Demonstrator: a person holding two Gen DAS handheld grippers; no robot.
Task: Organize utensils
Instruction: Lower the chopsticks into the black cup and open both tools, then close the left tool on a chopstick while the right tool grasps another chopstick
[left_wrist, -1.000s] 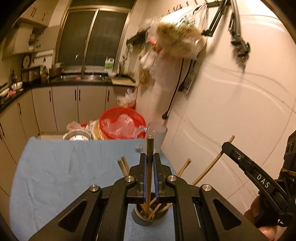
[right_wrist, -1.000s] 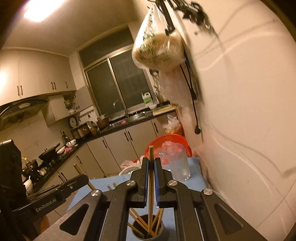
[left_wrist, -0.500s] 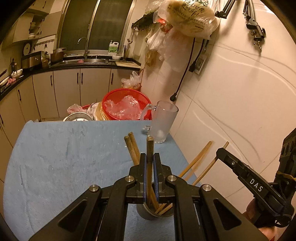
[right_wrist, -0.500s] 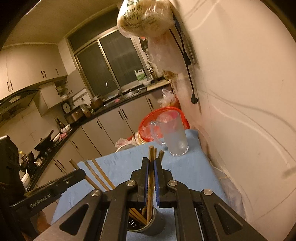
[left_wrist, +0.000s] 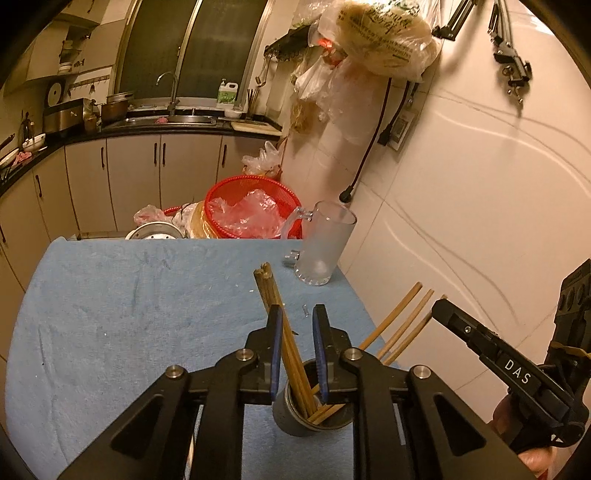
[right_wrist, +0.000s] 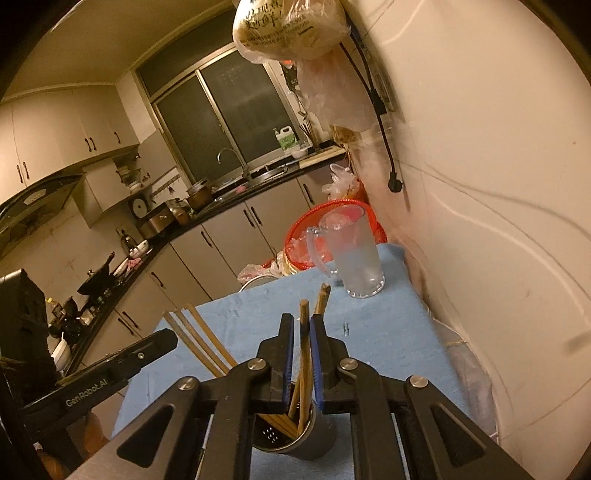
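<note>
So on the blue towel (left_wrist: 110, 314) that covers the table, the left gripper (left_wrist: 297, 314) hangs right over the metal utensil cup (left_wrist: 295, 417), and its jaws have just been opening: there's a clear gap now, with a pair of brown chopsticks (left_wrist: 275, 314) leaning loose between them, closer to the left pad, bottoms down in the cup. More chopsticks fan out of the cup toward the white wall on the right. Just past those sits the right gripper (right_wrist: 302, 325), and it's the same deal, its jaws have just been easing apart too, one chopstick (right_wrist: 304, 354) standing between the blue pads with its foot in the cup. A frosted glass mug (left_wrist: 321, 243) stands upright at the towel's far right corner, well apart from the cup.
</note>
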